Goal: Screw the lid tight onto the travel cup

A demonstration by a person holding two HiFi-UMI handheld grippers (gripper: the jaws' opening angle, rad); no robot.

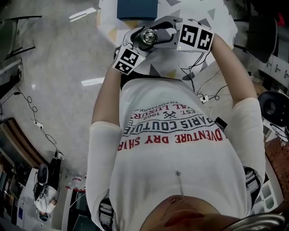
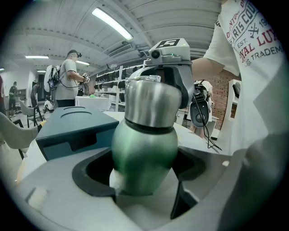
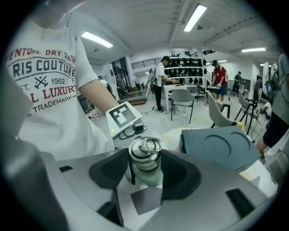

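The travel cup has a green body [image 2: 143, 153] and a steel lid [image 2: 151, 101] with a ring on top [image 3: 145, 146]. In the head view it is held up in front of the person's chest [image 1: 148, 37], between both grippers. My left gripper [image 2: 144, 182] is shut on the green body, one jaw on each side. From the opposite side my right gripper [image 3: 145, 168] closes around the steel lid, its dark pads against both sides of it. The left gripper's marker cube [image 1: 126, 61] and the right one's [image 1: 195, 37] flank the cup. The cup's base is hidden.
A teal case [image 3: 221, 146] lies on the white table [image 1: 212, 13] just beyond the cup, also seen from the left gripper [image 2: 72, 128]. Cables trail on the floor [image 1: 203, 94]. Chairs [image 3: 183, 100] and several people stand further back in the room.
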